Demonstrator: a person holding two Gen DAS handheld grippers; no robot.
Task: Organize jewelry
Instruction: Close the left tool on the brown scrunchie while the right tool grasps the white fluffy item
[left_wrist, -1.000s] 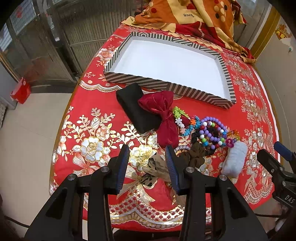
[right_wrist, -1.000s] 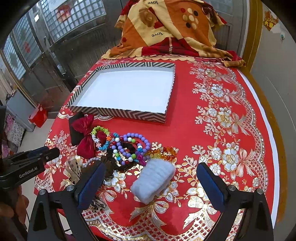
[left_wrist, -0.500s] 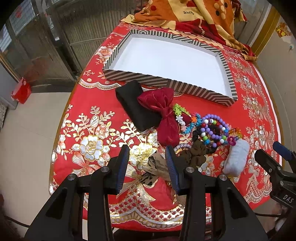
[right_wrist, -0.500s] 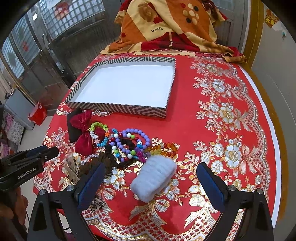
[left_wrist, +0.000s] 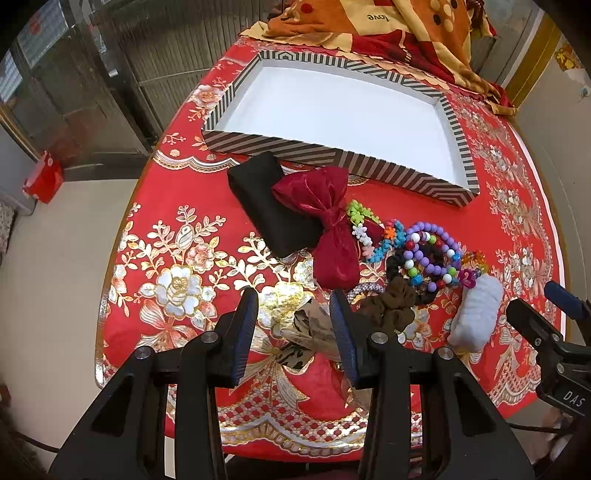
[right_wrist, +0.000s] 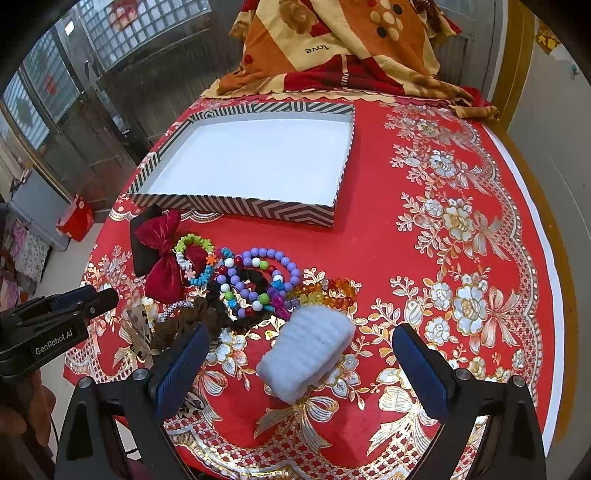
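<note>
Edging nearer since a second ago — right gripper (right_wrist: 299, 365), jaws wide apart, framing fluffy white knitted scrunchie (right_wrist: 306, 356) on red floral tablecloth (right_wrist: 461, 229) — soft, light, best pinched mid-body; left gripper (left_wrist: 293, 334) half-open, empty.

We see our left hand-held gripper (left_wrist: 293, 325) creep forward and a little lower: the striped tray (left_wrist: 280, 147), the black pouch (left_wrist: 271, 206) and the red bow (left_wrist: 325, 218) have all slid down in its view, and the beige patterned scrunchie (left_wrist: 310, 328) now sits closer between its parted fingers. Our right hand-held gripper (right_wrist: 299, 363) has also eased ahead, so the white fuzzy scrunchie (right_wrist: 306, 354) and the purple bead bracelets (right_wrist: 255, 277) lie lower in its view, while the blanket (right_wrist: 343, 48) at the far edge fills less of the top.
</note>
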